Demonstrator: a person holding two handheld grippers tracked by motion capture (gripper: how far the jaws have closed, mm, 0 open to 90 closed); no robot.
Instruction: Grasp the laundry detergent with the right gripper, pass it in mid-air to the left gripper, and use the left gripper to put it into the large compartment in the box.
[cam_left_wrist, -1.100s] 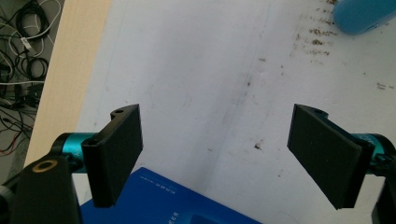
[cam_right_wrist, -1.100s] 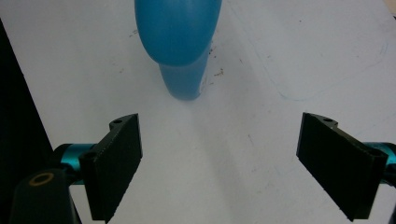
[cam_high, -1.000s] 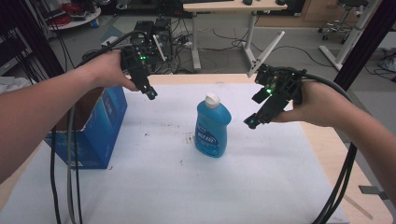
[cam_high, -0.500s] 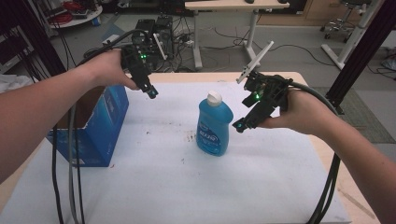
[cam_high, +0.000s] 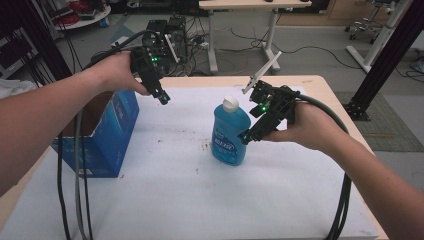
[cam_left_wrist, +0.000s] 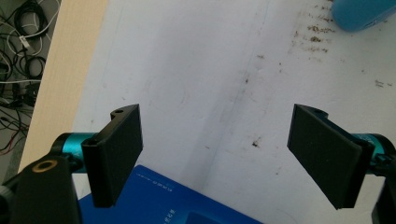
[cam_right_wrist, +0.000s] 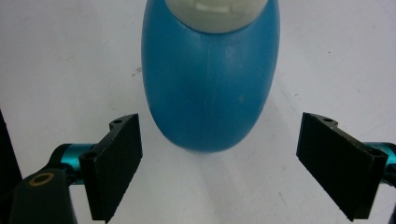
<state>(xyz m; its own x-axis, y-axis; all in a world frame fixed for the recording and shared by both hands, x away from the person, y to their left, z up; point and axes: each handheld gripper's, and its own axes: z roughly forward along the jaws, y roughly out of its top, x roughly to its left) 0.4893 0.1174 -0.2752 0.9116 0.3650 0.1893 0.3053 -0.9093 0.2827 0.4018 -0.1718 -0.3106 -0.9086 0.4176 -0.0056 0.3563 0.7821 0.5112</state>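
A blue dish-soap bottle (cam_high: 229, 132) with a white cap stands upright near the middle of the white table cover. My right gripper (cam_high: 246, 136) hovers just to its right with jaws wide open. In the right gripper view the bottle (cam_right_wrist: 210, 74) lies ahead, its body beyond the open pads (cam_right_wrist: 114, 164). My left gripper (cam_high: 164, 97) is held high above the far right corner of a blue cardboard box (cam_high: 102, 132), and it is open with nothing between its jaws. The left gripper view looks down on the box's edge (cam_left_wrist: 173, 203) and the bottle's base (cam_left_wrist: 362, 14).
The blue box is open at the top and stands at the table's left. The white cover (cam_high: 200, 200) carries a few dark specks near the bottle. Black cables (cam_high: 75, 175) hang at the left and the right. Desks and gear stand beyond the far edge.
My right gripper has moved left and down toward the bottle, ending close beside it with jaws open. The left gripper has stayed nearly still above the box.
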